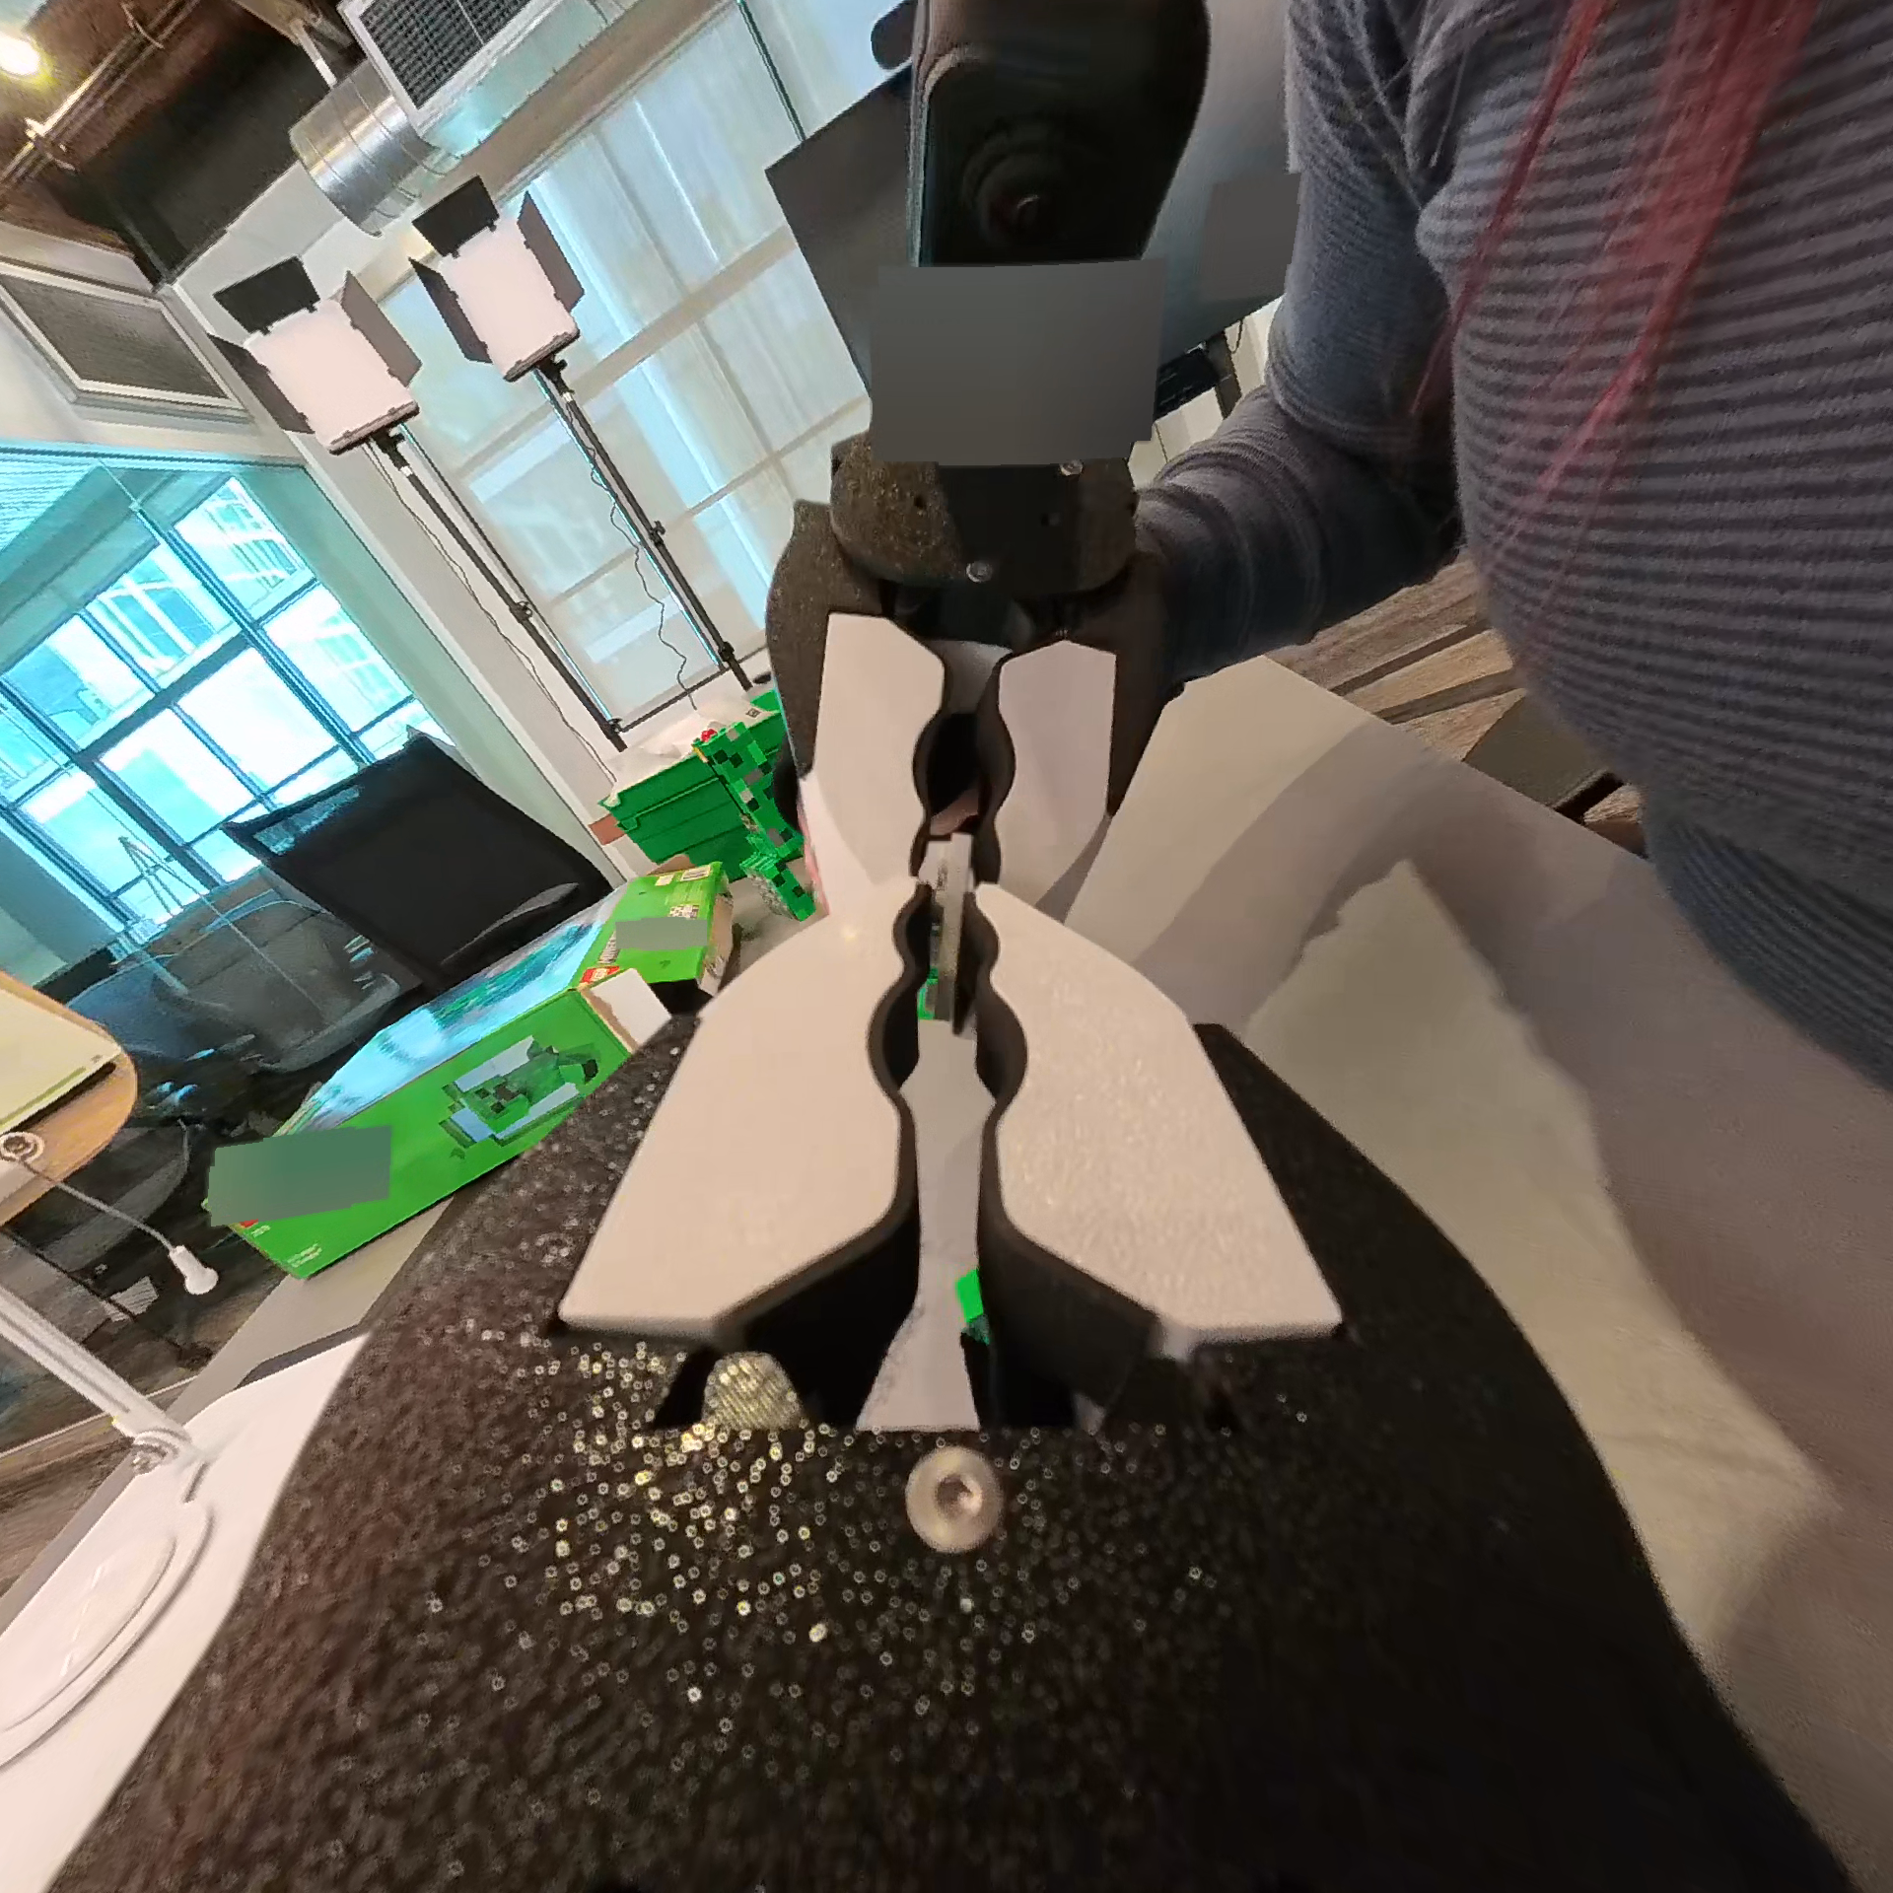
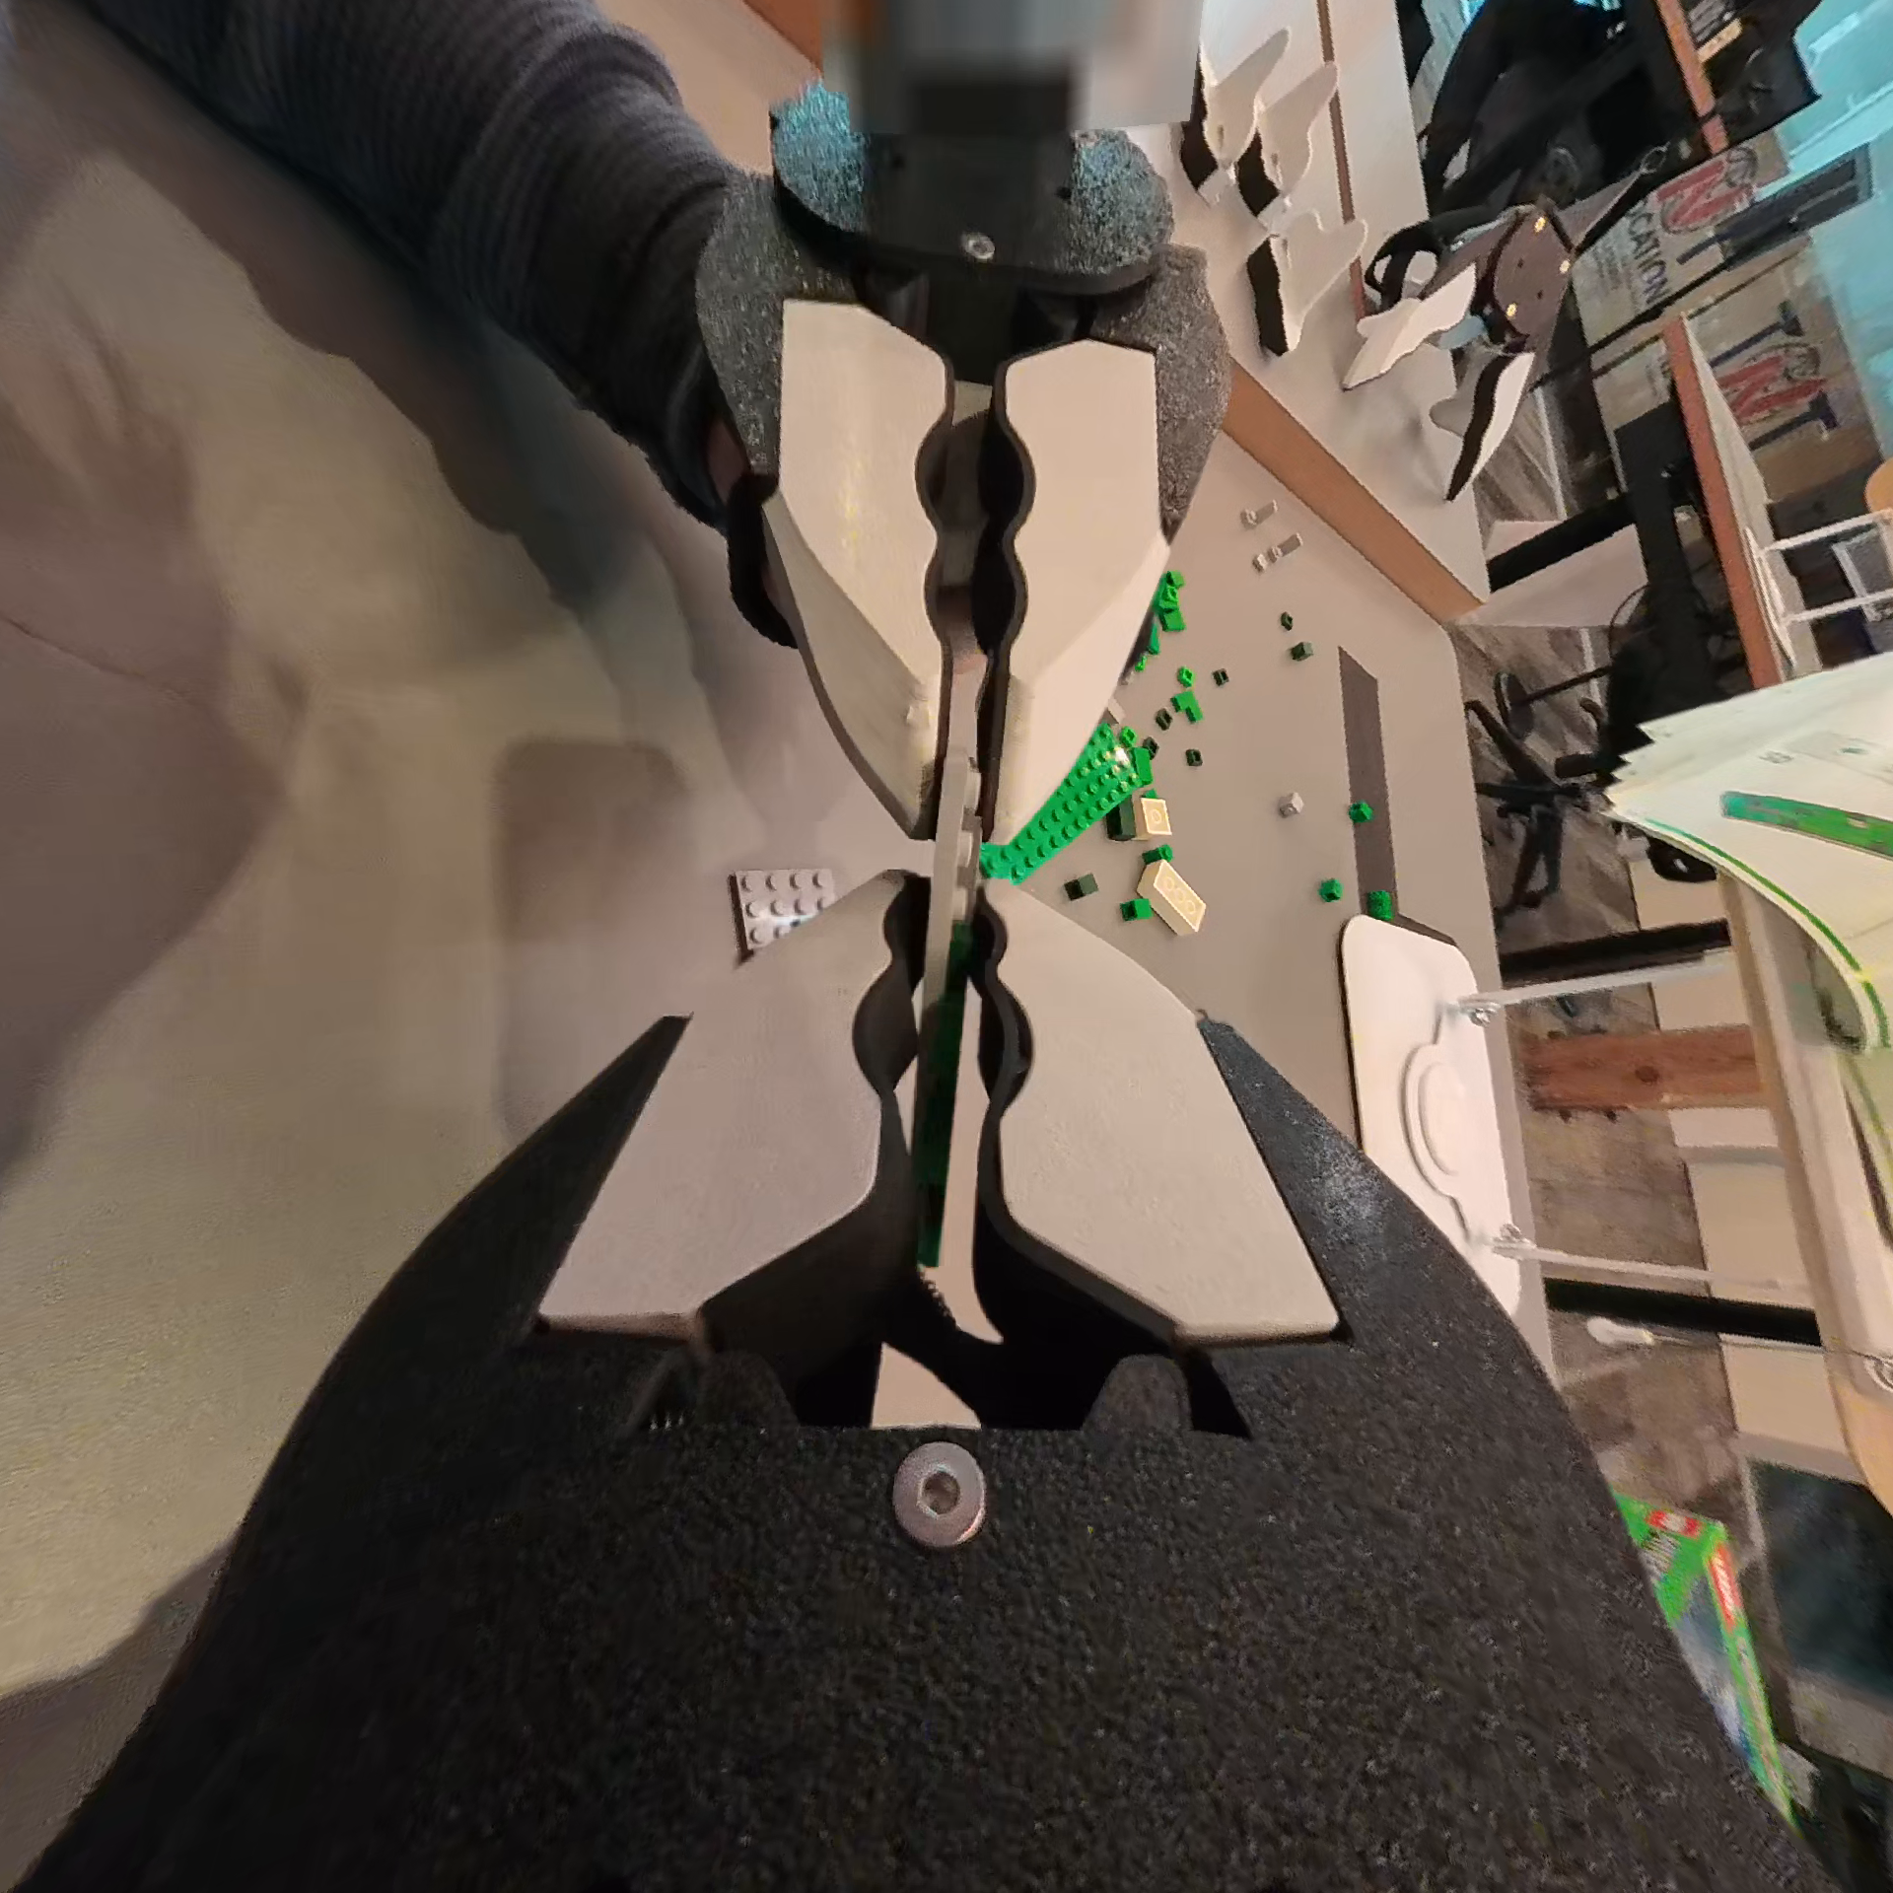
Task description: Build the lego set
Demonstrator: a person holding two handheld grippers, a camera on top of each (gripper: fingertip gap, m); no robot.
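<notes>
Tools meet tip to tip above the desk, each held by a person in a dark ribbed sleeve, and both have the same thin gray plate between them, edge-on to both cameras.

The left tool has its fingers drawn almost together, with only the plate's thickness between the pads. The plate's near end lies in that narrow slot. Its far end reaches the fingertips of the right tool, which comes in head-on from the opposite side. The right tool is closed down just as far on the other end of the plate, whose studs face its right-hand finger. A dark green piece runs back along the plate, deeper between the right tool's fingers; whether it is joined to the plate cannot be told.

Beyond the right tool's tips, to the right, a long bright green studded strip lies flat on the desk. Cream bricks and a scatter of small green bricks lie near it. Just left of the same tips lies a second gray studded plate, partly hidden by a finger. An open booklet sits far to the right.

To the left of the left tool lie green boxes, and a green block figure stands farther off.
</notes>
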